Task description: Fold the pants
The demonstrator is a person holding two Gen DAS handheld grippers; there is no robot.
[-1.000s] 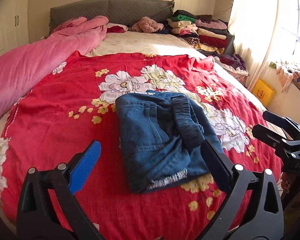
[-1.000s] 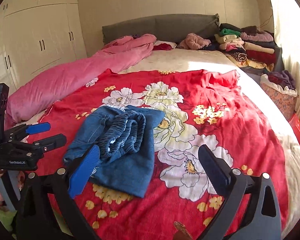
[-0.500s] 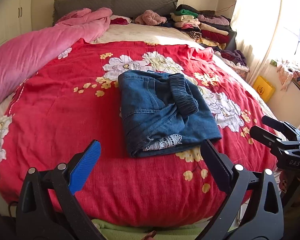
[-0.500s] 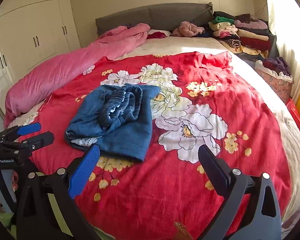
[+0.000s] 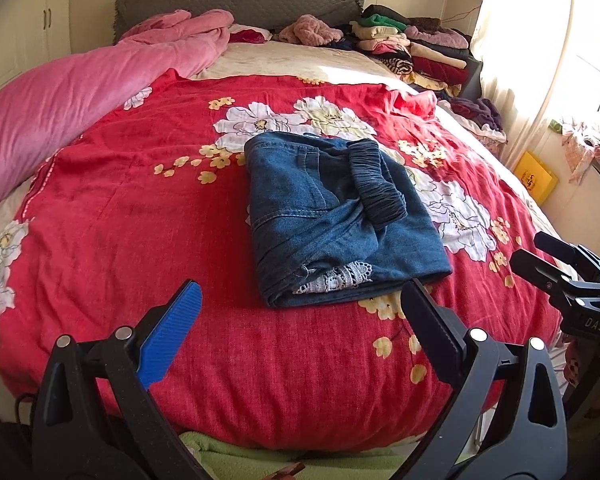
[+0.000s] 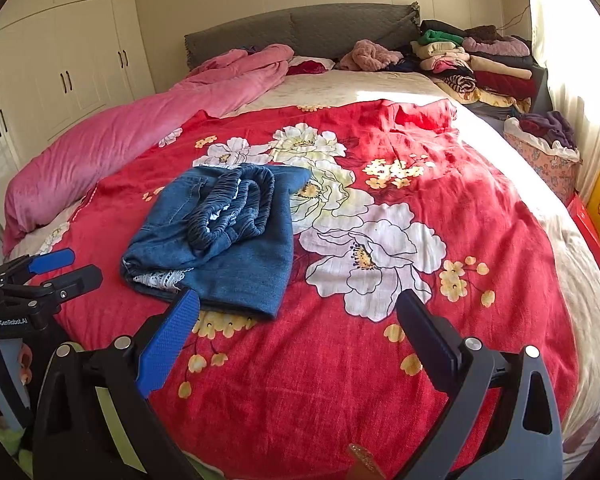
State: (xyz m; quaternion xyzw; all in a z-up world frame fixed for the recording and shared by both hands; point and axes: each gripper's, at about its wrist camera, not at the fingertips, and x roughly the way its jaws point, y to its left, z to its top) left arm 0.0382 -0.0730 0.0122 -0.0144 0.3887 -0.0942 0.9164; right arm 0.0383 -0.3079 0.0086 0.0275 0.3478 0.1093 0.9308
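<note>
The blue denim pants [image 5: 336, 216] lie folded in a compact stack on the red flowered bedspread [image 5: 140, 220], elastic waistband on top and lace trim at the near edge; they also show in the right wrist view [image 6: 220, 236]. My left gripper [image 5: 300, 308] is open and empty, held back just short of the stack's near edge. My right gripper [image 6: 298, 318] is open and empty, to the right of the pants. Each gripper shows in the other's view: the right one [image 5: 540, 256], the left one [image 6: 66, 266].
A pink duvet [image 5: 80, 92] lies along the bed's left side. Stacked folded clothes [image 5: 412, 48] sit at the far right by the grey headboard [image 5: 240, 0]. A laundry basket [image 6: 544, 148] and a yellow box [image 5: 536, 176] stand beside the bed on the right. White wardrobes [image 6: 60, 64] line the left wall.
Both grippers have drawn back from the folded pants toward the foot of the bed. The pants lie still and both grippers stay open.
</note>
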